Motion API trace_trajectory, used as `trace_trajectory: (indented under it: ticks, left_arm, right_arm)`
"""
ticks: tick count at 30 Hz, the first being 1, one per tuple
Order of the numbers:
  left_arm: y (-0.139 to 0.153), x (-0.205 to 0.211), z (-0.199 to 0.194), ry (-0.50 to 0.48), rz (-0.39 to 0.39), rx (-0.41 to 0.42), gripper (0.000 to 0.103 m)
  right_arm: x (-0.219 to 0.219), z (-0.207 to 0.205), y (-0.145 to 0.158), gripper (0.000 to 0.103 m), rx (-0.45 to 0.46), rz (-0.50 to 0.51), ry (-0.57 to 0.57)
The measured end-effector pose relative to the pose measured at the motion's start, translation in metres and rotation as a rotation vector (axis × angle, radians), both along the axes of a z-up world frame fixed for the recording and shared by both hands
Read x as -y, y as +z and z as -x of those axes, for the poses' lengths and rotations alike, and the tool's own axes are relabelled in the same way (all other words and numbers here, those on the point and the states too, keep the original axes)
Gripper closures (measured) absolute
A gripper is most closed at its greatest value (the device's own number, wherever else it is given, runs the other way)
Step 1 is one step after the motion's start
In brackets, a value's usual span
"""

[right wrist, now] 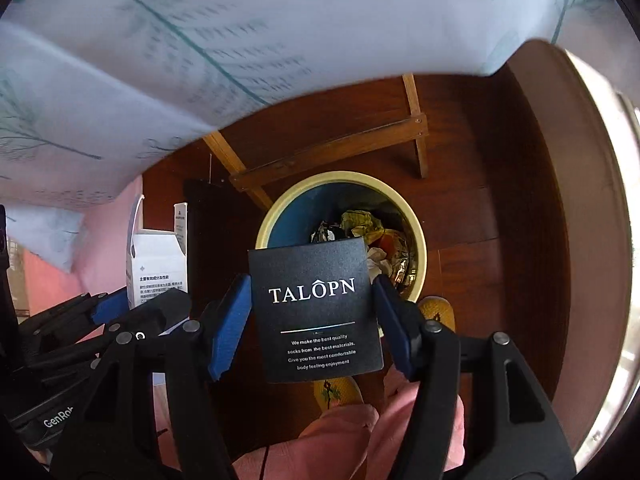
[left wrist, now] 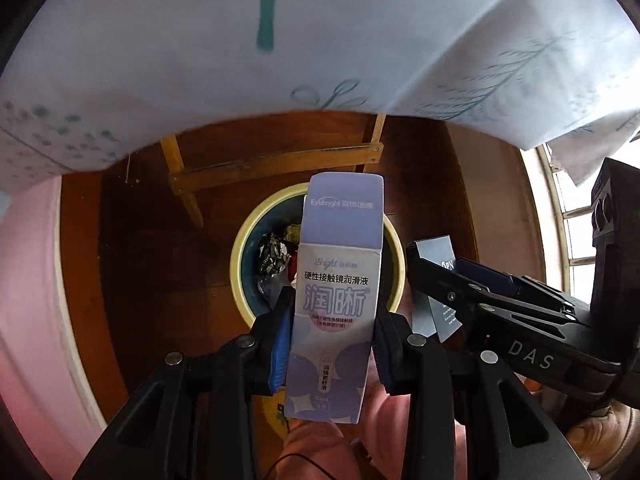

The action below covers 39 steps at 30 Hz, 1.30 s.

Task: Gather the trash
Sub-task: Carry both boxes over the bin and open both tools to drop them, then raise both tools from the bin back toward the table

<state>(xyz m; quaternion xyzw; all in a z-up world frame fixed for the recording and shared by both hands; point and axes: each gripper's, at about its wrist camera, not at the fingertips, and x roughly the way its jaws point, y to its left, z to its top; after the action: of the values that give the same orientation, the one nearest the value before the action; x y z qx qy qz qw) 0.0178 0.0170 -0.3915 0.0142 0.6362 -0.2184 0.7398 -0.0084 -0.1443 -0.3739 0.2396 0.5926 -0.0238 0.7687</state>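
While both hands hang over the floor, the biggest thing in either wrist view is the pale printed tablecloth [left wrist: 320,40], filling the frame from 9 through 12 to 3 o'clock; wooden table legs [left wrist: 276,164] show under its edge. Next in size: round bin [left wrist: 245,248] with a cream rim, standing on dark wood floor [left wrist: 140,240], centre of both views. Bin already holds crumpled foil and paper scraps [right wrist: 368,236], so part of the collecting looks done. Left gripper [left wrist: 332,324] is clamped on a tall lilac carton [left wrist: 338,292], blue pads pressed to both side walls; carton upright, its top over the bin mouth. Right gripper [right wrist: 312,320] holds a black card sleeve [right wrist: 316,308] printed "TALOPN"; pad at 3 o'clock touches its edge, pad at 9 o'clock meets the other edge, grip judged closed on it. Sleeve sits at the bin's 6 o'clock rim. Judgement: both items carried to the bin, neither released yet. Remaining: let go of both. Table top hidden, so further trash unknown.
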Motion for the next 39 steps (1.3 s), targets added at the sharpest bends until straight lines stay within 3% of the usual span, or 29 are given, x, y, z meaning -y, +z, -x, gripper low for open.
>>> trace_trajectory:
  ticks: [4,6,8,9,12,17,26,32,39]
  left_arm:
    - [-0.044,-0.001,-0.010,0.027,-0.002,-0.002,0.061]
    - [-0.059,0.000,-0.012,0.035,-0.006,-0.013,0.042]
    - [-0.069,-0.002,-0.015,0.047,0.013,-0.038,0.033]
    - [-0.073,-0.003,-0.016,0.054,0.012,-0.041,0.032]
    - [-0.081,-0.005,-0.020,0.061,-0.015,-0.059,0.025]
    - [-0.075,-0.010,-0.018,0.090,-0.020,-0.056,0.025]
    - [0.012,-0.025,-0.010,0.127,-0.005,-0.008,0.025]
    - [0.087,-0.029,-0.002,0.171,-0.006,0.037,0.025]
    - [0.187,-0.040,0.006,0.233,-0.003,0.073,0.025]
  right_arm:
    - [0.012,-0.011,-0.062,0.044,-0.010,-0.077,-0.034]
    - [0.019,-0.014,-0.087,0.042,-0.022,-0.129,-0.058]
    - [0.022,-0.019,-0.105,0.034,-0.051,-0.153,-0.079]
    - [0.023,-0.019,-0.111,0.027,-0.057,-0.157,-0.088]
    - [0.025,-0.019,-0.118,0.027,-0.042,-0.149,-0.095]
    - [0.024,-0.018,-0.112,0.027,-0.046,-0.123,-0.089]
    - [0.014,-0.010,-0.041,0.027,0.000,0.004,-0.037]
    - [0.001,-0.007,0.029,0.027,0.047,0.121,0.023]
    - [-0.003,0.008,0.127,0.027,0.095,0.143,0.028]
